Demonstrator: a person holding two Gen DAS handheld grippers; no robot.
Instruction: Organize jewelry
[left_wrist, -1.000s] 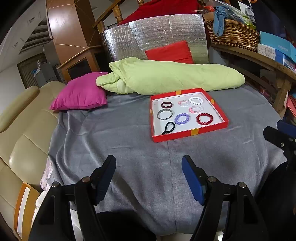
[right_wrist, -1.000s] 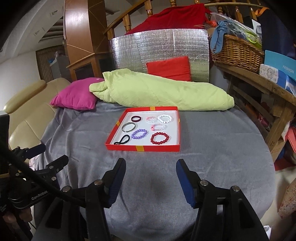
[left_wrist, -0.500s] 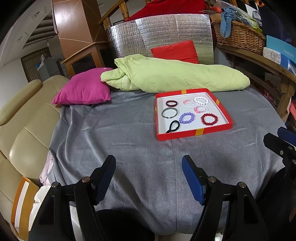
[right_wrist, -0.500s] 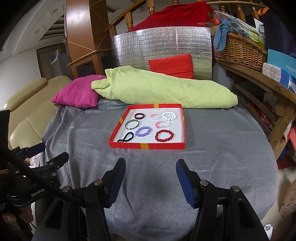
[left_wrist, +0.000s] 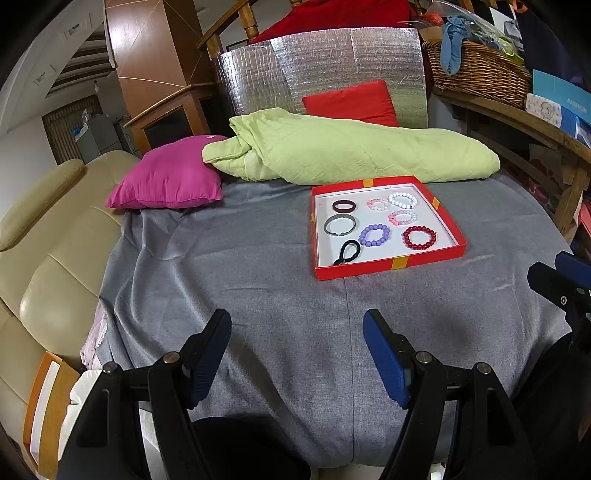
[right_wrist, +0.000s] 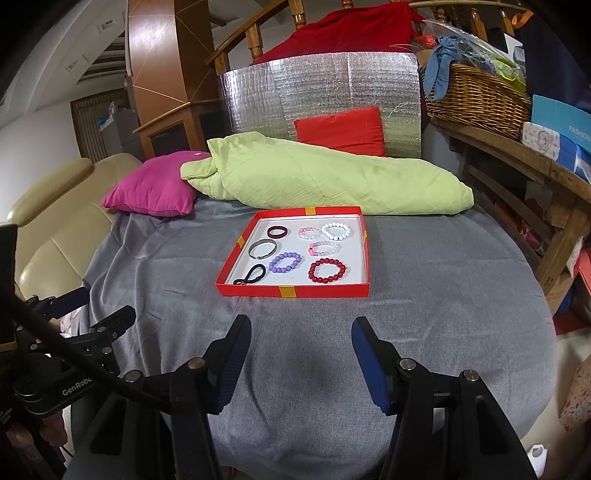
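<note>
A red tray (left_wrist: 369, 267) (right_wrist: 325, 290) with a white floor lies on the grey cloth, ahead of both grippers. In it lie several bracelets, spaced apart: a red bead one (left_wrist: 405, 236) (right_wrist: 312, 273), a purple bead one (left_wrist: 362, 235), a white bead one (left_wrist: 390, 200), a grey bangle (left_wrist: 327, 225), a maroon band and two pinkish bead ones. A black hair tie (left_wrist: 357, 247) sits at the front left. My left gripper (left_wrist: 295, 325) hangs open and empty over bare cloth, short of the tray and left of it. My right gripper (right_wrist: 301, 328) is also open and empty, straight before the tray.
The grey cloth (left_wrist: 229, 280) covers a round table. A green quilt (left_wrist: 351, 151) and a magenta cushion (left_wrist: 170, 177) lie behind the tray. A cream sofa (left_wrist: 44, 258) stands at the left, a wooden shelf with a wicker basket (right_wrist: 476, 96) at the right.
Both views drifted very slightly at first, then held still. The jewelry in the tray and the spread of both grippers' jaws are unchanged.
</note>
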